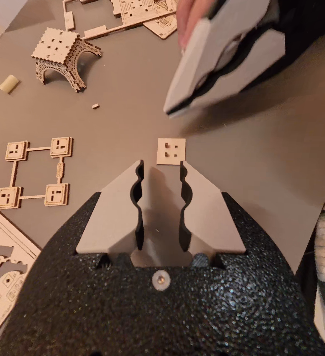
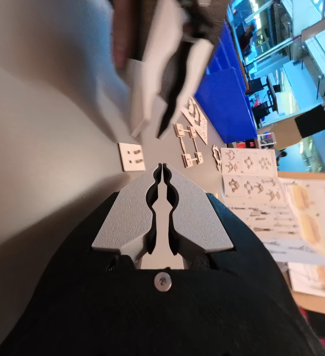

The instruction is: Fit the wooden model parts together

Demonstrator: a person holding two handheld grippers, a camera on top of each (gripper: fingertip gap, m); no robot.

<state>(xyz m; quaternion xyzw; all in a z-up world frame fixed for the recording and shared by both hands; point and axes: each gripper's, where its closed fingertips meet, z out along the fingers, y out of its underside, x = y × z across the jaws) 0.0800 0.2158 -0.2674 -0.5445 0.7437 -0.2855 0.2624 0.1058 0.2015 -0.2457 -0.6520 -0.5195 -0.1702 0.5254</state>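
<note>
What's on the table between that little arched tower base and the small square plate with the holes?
In the left wrist view, only a tiny loose wood chip lies between the tower base and the square plate; otherwise it's bare grey table.

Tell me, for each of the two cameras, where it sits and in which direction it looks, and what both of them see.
Left wrist view: sits on the left gripper, looking down its open fingers at the grey table; the shut right gripper and a hand show at upper right.
Right wrist view: sits on the right gripper, rolled sideways, looking across the table toward a blue bin; the blurred left gripper shows above.
Shared: the small square plate and the four-pad square frame.
</note>
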